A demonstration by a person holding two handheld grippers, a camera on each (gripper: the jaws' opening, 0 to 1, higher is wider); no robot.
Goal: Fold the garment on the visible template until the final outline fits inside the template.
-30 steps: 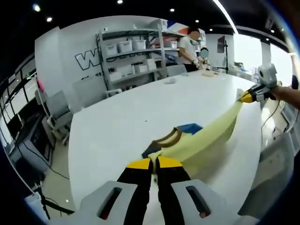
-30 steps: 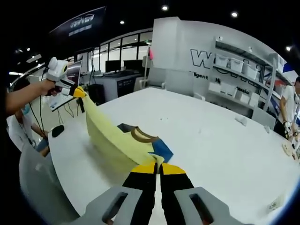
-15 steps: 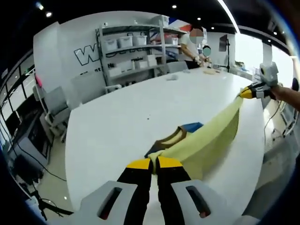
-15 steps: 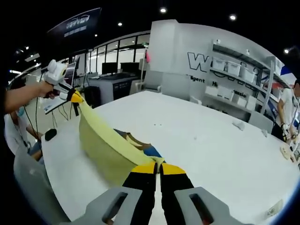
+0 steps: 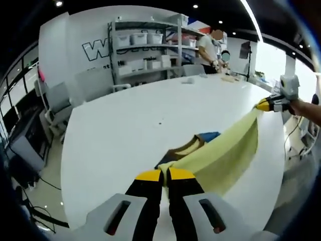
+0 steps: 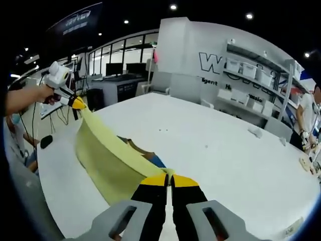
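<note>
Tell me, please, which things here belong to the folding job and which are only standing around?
Part of the job:
- yellow garment, stretched between both grippers
- left gripper, shut on it
- right gripper, shut on it
- white table

Only standing around:
- shelf with boxes
- grey chair
- small white item on the table
- person at the far end

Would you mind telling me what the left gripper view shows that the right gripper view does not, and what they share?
Left gripper view alone: grey chairs beside the table and a blue patch by the garment's brown collar.

Right gripper view alone: a row of dark windows and a small object lying far across the table.

Both: the yellow garment stretched between the shut left gripper and right gripper, the white table, and storage shelves.
</note>
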